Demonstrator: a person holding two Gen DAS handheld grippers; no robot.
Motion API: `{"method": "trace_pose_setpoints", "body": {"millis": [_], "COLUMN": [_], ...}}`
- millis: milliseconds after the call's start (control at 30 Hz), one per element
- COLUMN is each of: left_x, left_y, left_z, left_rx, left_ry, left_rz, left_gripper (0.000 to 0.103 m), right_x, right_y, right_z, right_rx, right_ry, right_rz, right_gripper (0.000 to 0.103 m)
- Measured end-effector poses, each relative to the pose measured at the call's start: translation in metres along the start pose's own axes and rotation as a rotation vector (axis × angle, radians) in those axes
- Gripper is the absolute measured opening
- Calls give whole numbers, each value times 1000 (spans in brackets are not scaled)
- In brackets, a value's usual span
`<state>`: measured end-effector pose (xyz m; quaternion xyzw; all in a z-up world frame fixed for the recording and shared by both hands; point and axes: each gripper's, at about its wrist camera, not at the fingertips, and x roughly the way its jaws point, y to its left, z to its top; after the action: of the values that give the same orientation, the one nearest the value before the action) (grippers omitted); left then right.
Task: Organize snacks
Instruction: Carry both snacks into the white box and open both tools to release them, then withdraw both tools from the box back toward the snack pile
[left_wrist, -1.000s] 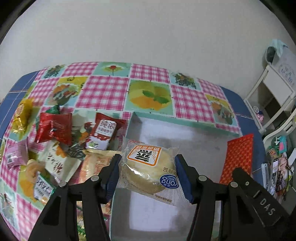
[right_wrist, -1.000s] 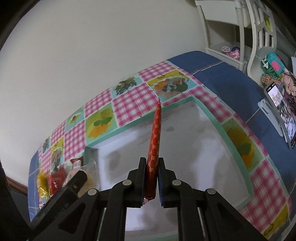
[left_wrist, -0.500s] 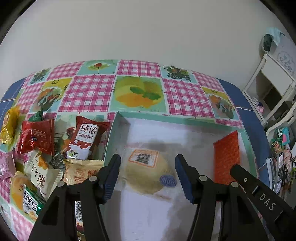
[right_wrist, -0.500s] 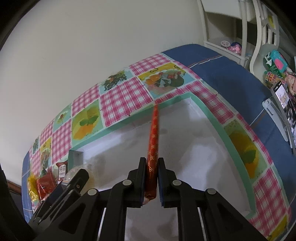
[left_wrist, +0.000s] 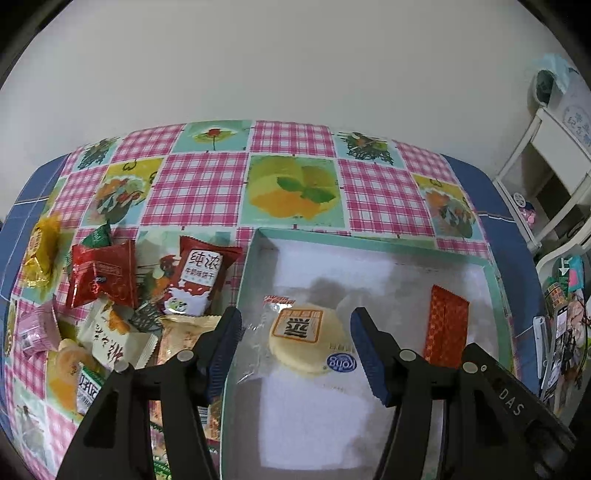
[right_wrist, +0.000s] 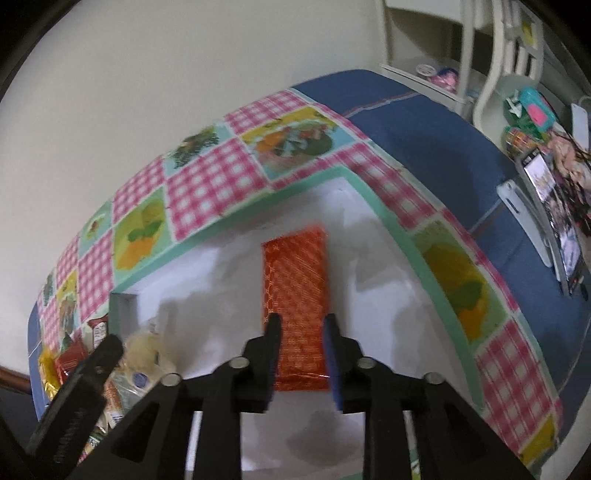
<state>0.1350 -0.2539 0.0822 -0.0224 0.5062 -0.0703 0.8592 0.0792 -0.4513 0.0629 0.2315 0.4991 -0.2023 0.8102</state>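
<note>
1. The step in hand is the release of 2 snacks into the shallow white box (left_wrist: 491, 273) with the teal rim that sits on the checked cloth of the desk (left_wrist: 207, 192). To do it well, each gripper should lift straight up clear of its packet before swinging away, so no finger drags a wrapper back out.
2. The right gripper (right_wrist: 301, 354) has just been opening; its jaws stand part open with the red packet (right_wrist: 295, 280) lying flat on the box floor between and beyond them, pads off it.
3. The left gripper (left_wrist: 295, 347) is about half open and holds nothing; the round cake in clear wrap (left_wrist: 306, 343) lies on the box floor between its fingers, apart from both.
4. The red packet lies right of the cake, near the box's right wall.
5. The loose snack pile (left_wrist: 110, 306) waits left of the box, nearest the left gripper, which looks best placed to fetch next.
</note>
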Motion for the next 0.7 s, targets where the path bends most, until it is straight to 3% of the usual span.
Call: {"method": "trace_pose_setpoints", "body": {"millis": [33,67,167,300,500,600,700], "left_x": [-1,-2,0,6,11,11,9], "left_y": [1,1,4,11,22,25,27], "left_z": [1,1,1,0,-1,-1,-2], "left_rx": [-3,-4,-8,-28,-53,-53,-52], "left_ry": [1,2,7,21,23,14,5], "left_rz": [3,6,21,63,115,122,130], "left_gripper": [63,64,72,83,99,101,101], "right_x": [0,1,2,2,7,8,6], "right_y": [-1,-2,-1,2,2,4,7], "right_z": [0,0,0,-1,-2,-3,-5], "right_rx": [3,6,0,-17,-26,-32,-46], "right_ry": [4,5,13,12,36,44,40], "right_rz": [-9,-19,-29,-44,-50,-58,-55], "right_gripper": [45,58,64,80,95,103,103]}}
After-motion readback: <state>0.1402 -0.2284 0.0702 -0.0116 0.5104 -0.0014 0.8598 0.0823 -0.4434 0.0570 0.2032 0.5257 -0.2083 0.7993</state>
